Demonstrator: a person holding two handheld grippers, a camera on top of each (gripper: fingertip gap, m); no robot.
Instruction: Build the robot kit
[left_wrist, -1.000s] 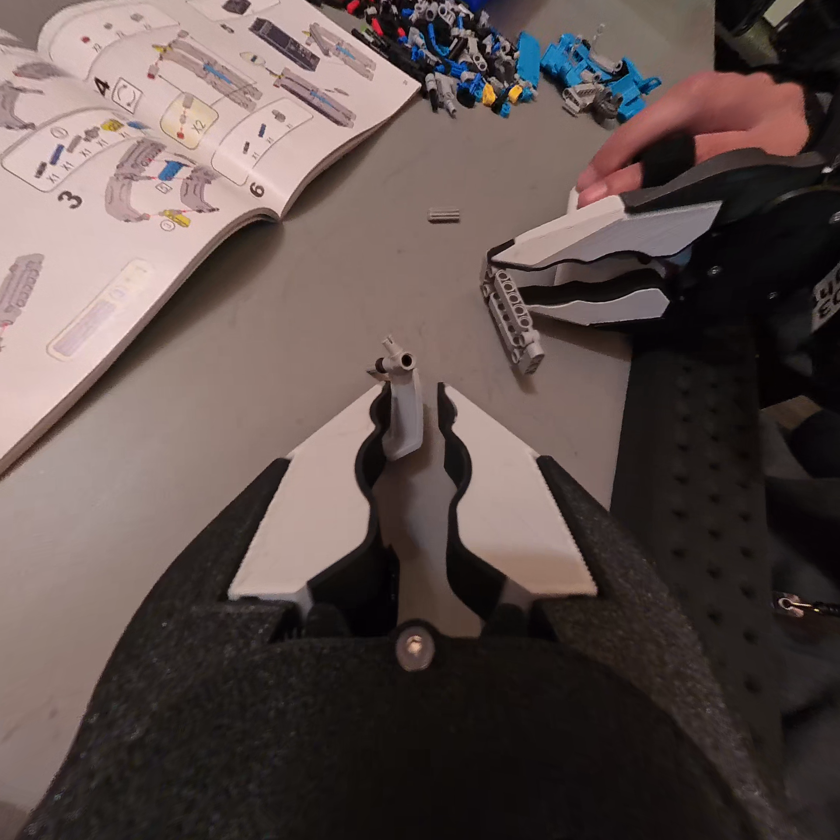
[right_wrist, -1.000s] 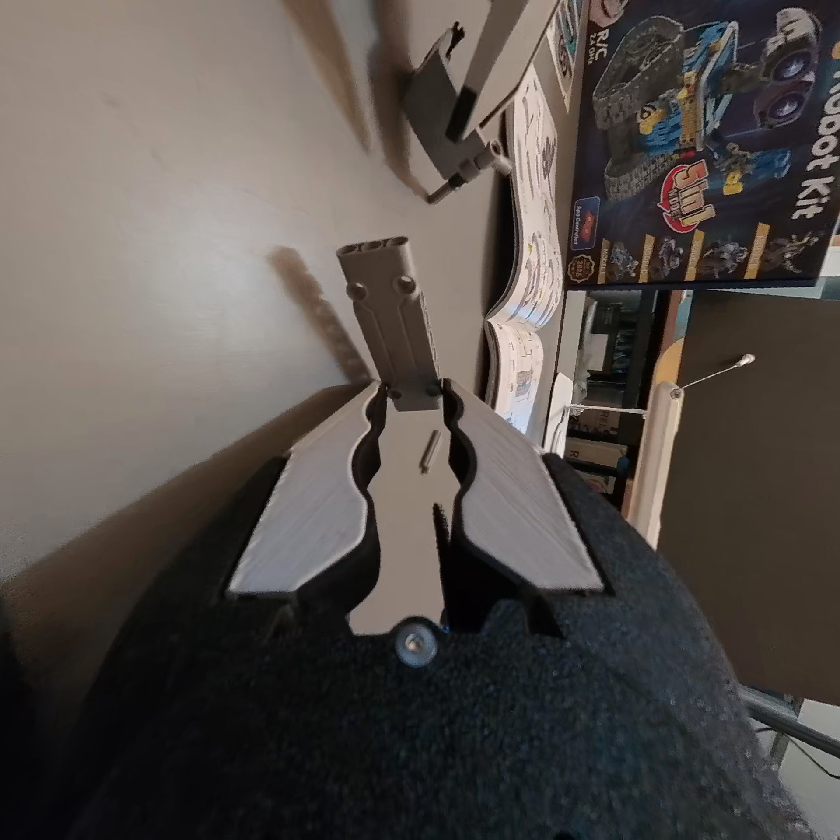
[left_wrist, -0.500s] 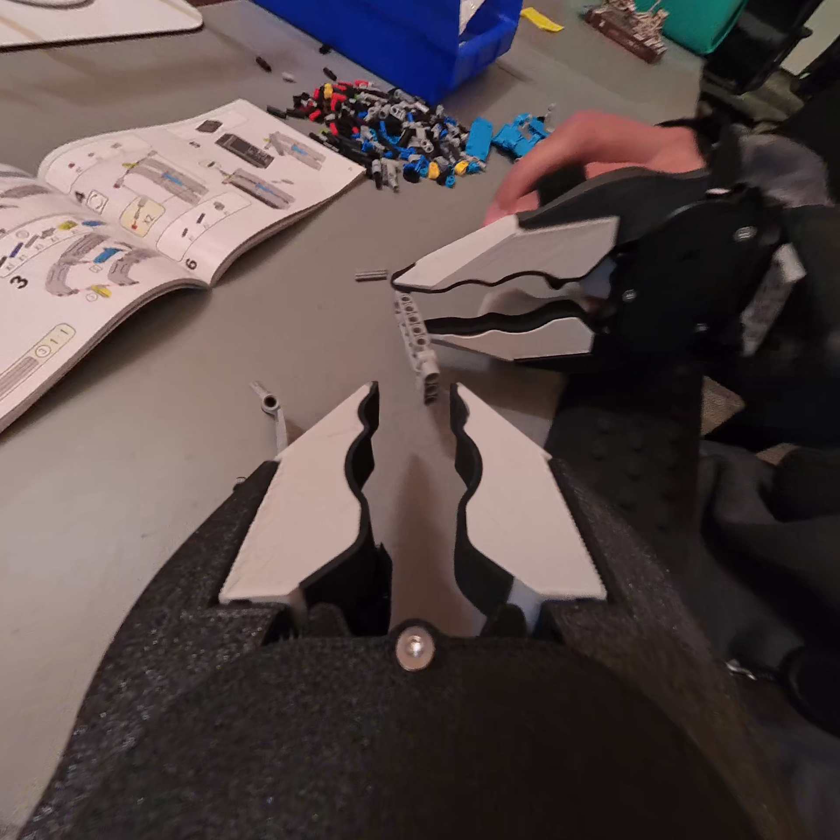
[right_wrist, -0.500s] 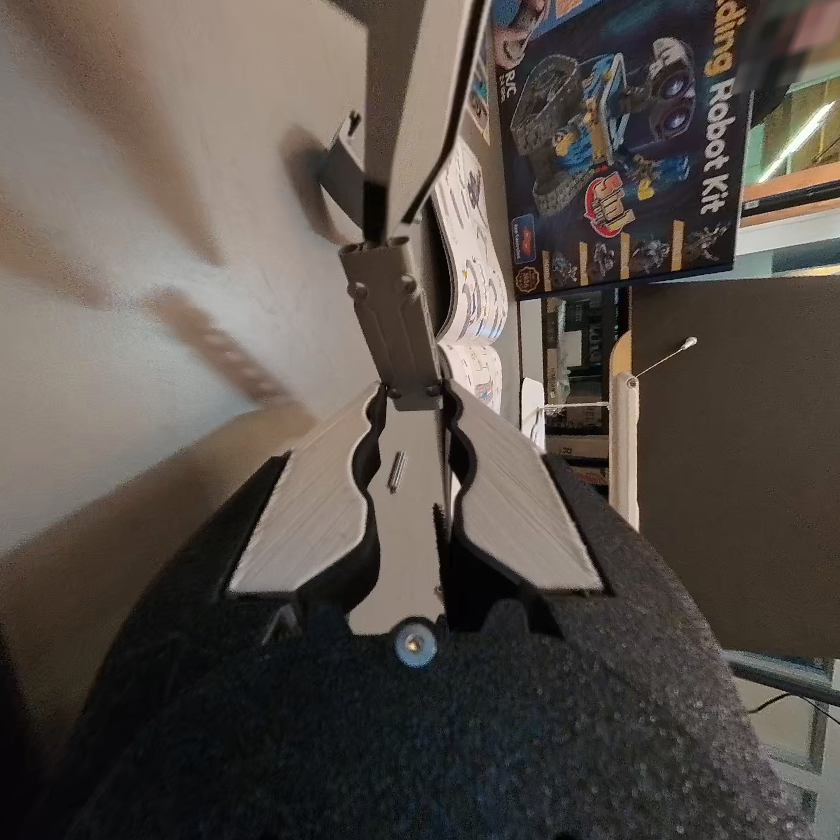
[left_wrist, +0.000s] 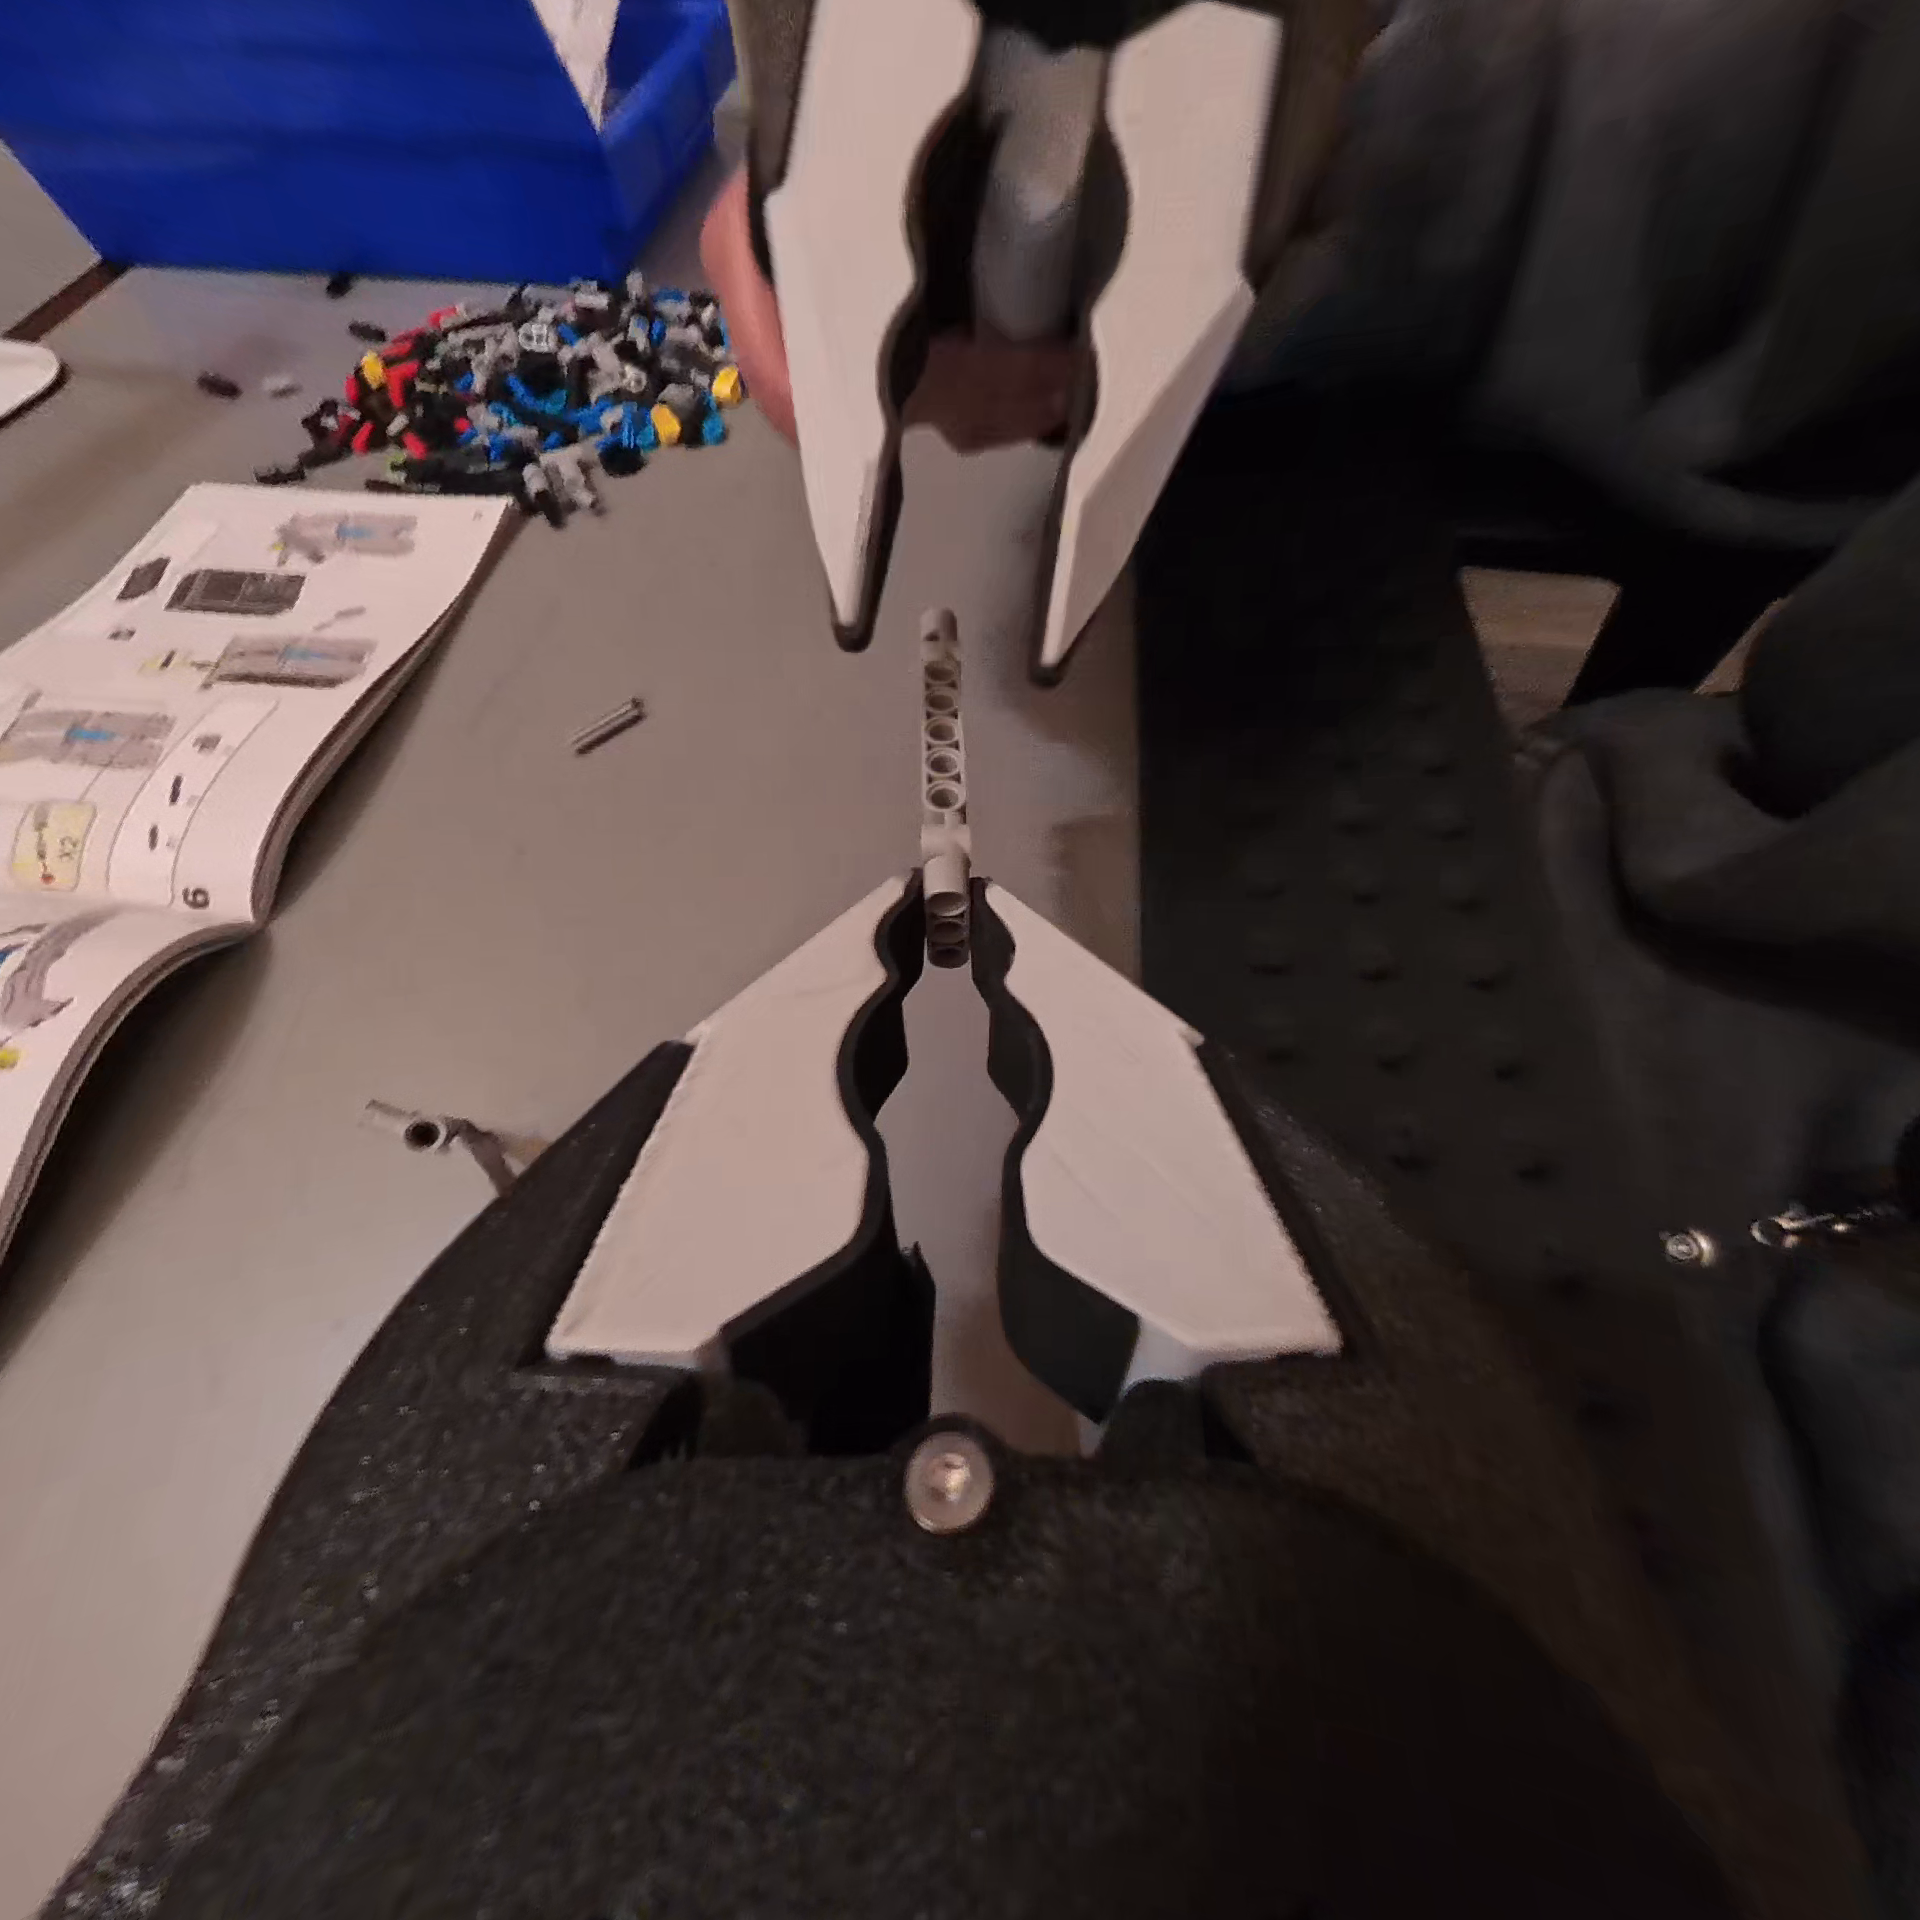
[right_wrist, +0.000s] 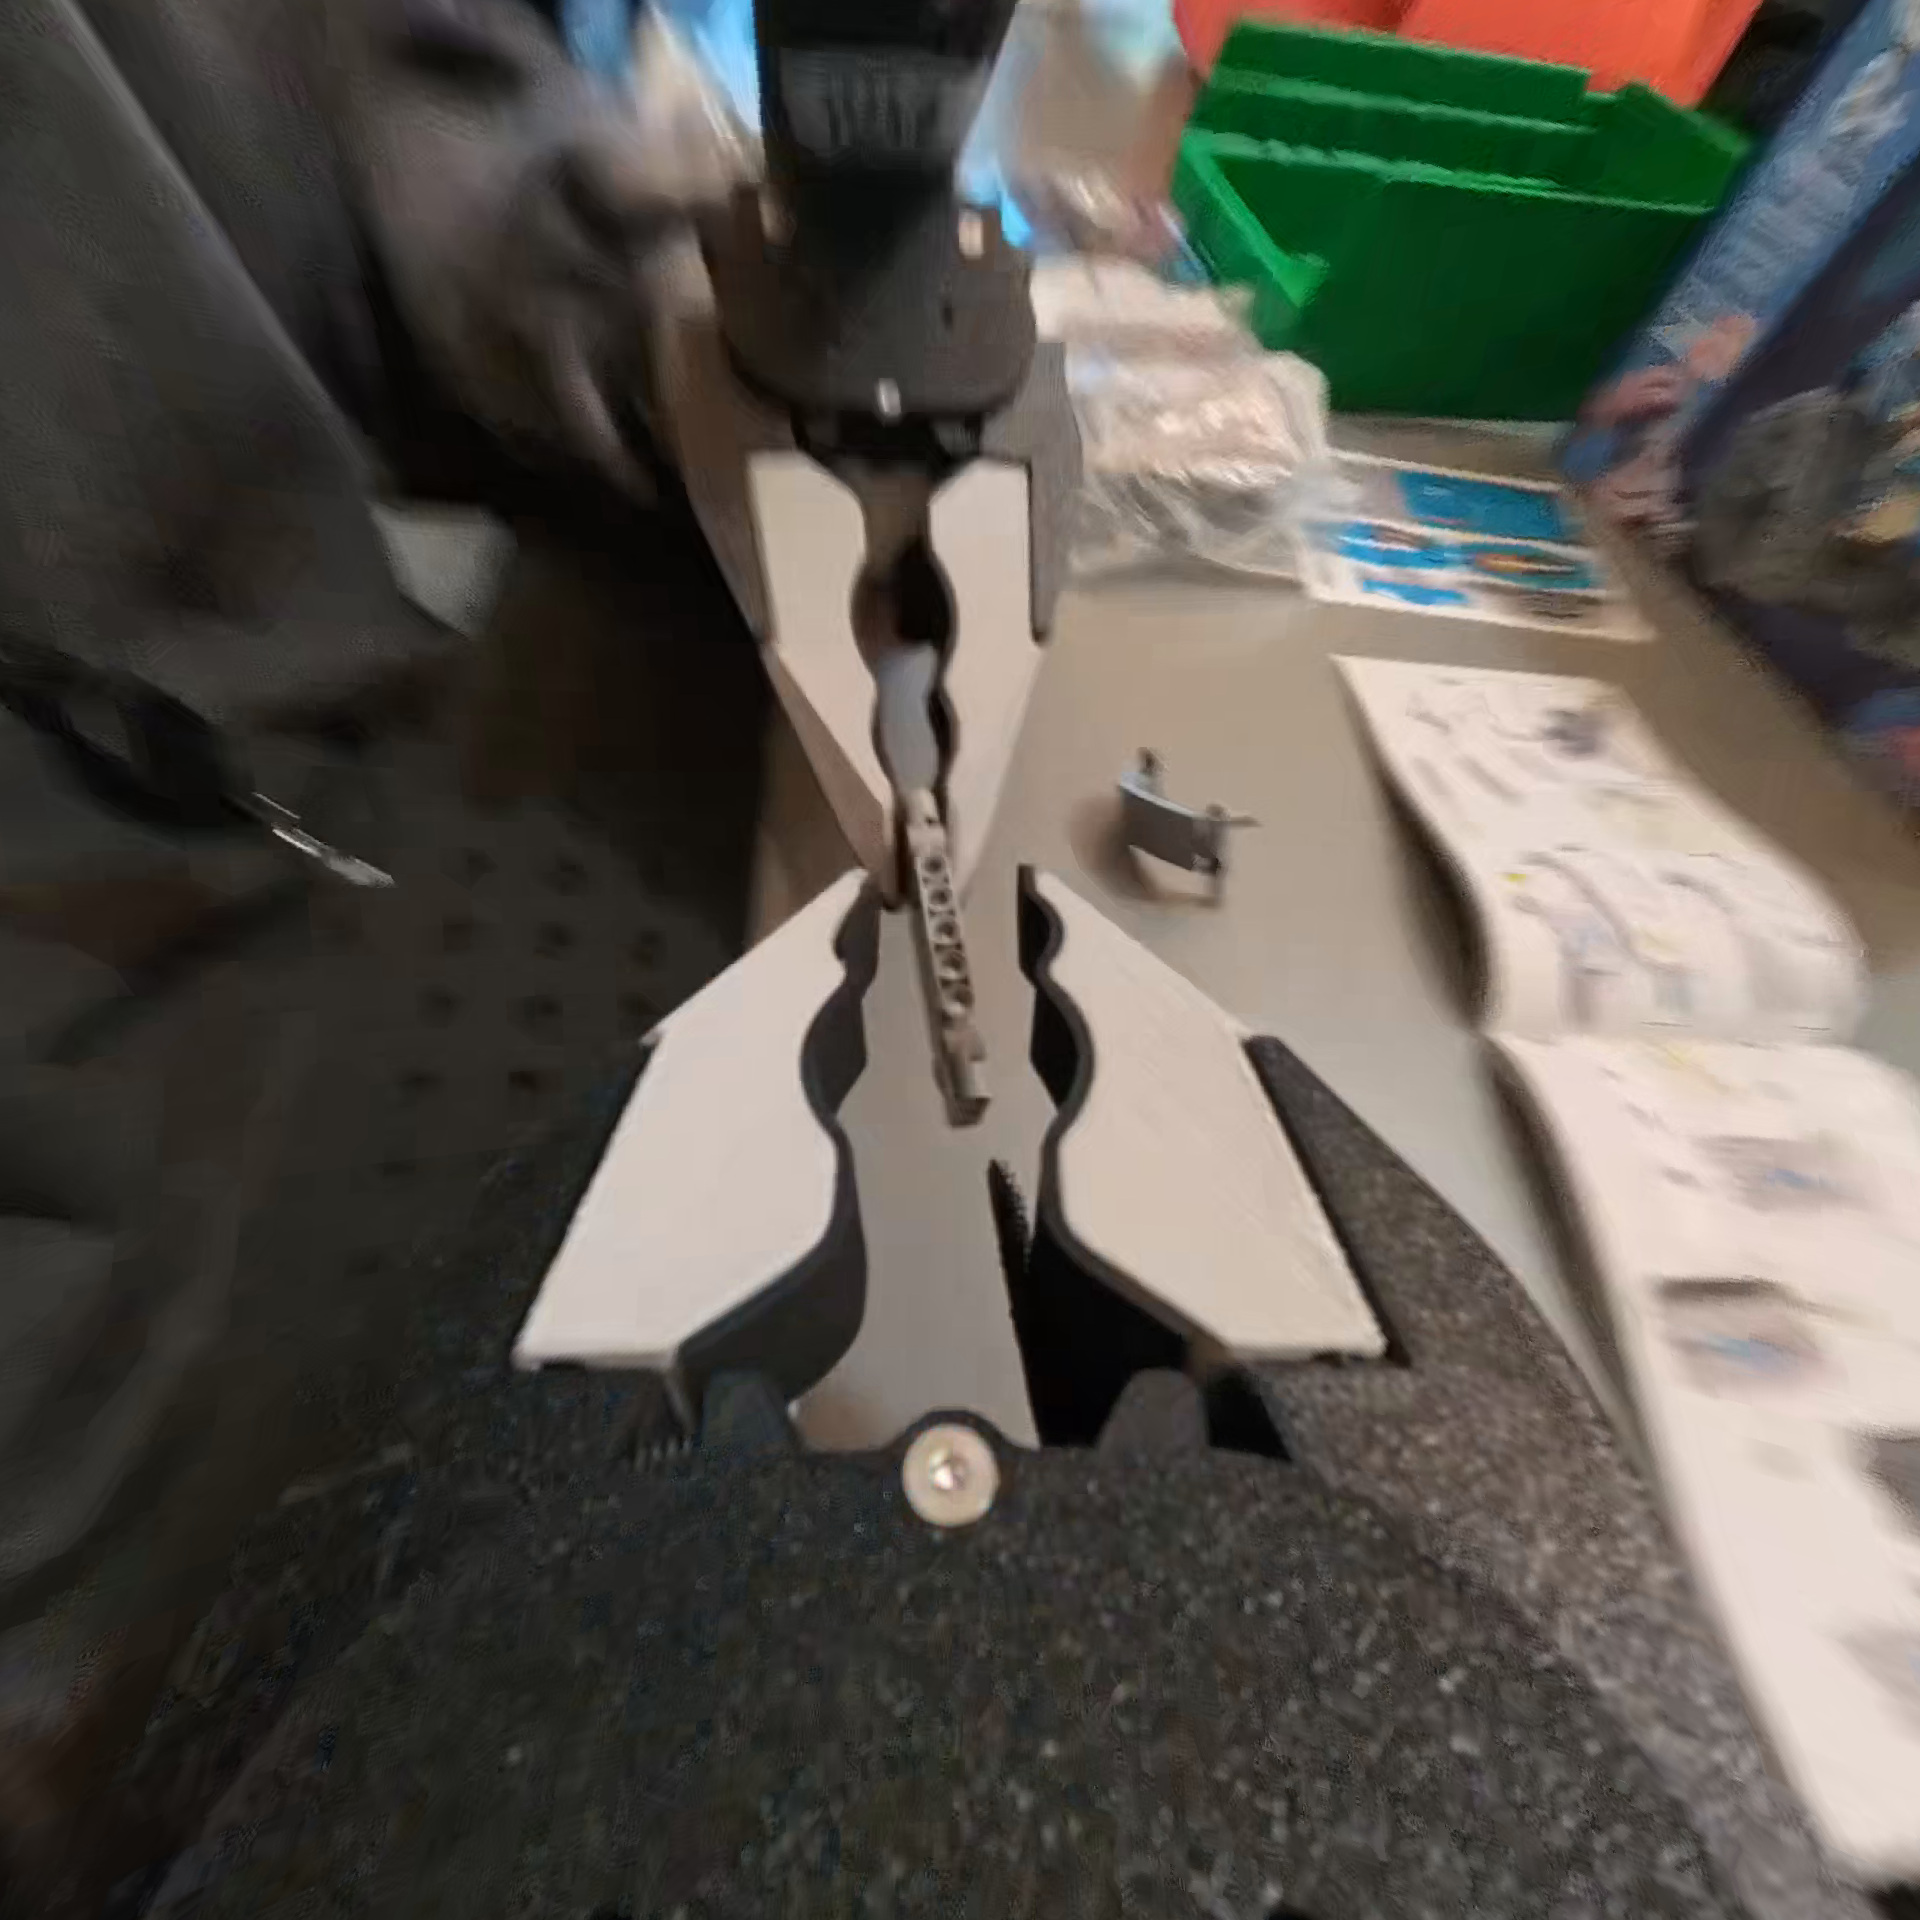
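Observation:
In the left wrist view my left gripper (left_wrist: 945, 899) is shut on the near end of a grey perforated beam (left_wrist: 940, 727), which points forward above the grey table (left_wrist: 623, 987). My right gripper (left_wrist: 948, 644) faces it, and its open fingertips stand on either side of the beam's far end without touching it. In the right wrist view the beam (right_wrist: 951, 987) lies between my right gripper's (right_wrist: 945, 883) spread fingers with a gap on each side. My left gripper (right_wrist: 920, 831) pinches its far end there. A small curved grey piece (left_wrist: 436, 1132) lies on the table.
An open instruction booklet (left_wrist: 208, 675) lies at the left, with a pile of small coloured parts (left_wrist: 540, 405) and a blue bin (left_wrist: 312, 125) behind it. A dark pin (left_wrist: 608, 724) lies loose. A black perforated mat (left_wrist: 1330, 935) covers the table's right side. A green bin (right_wrist: 1455, 260) stands farther off. Tip to tip, the grippers are about 4 cm apart.
My left gripper let go of the curved grey piece, which now lies on the table, then shut on the beam's end. My right gripper, which held the beam, has opened off it.

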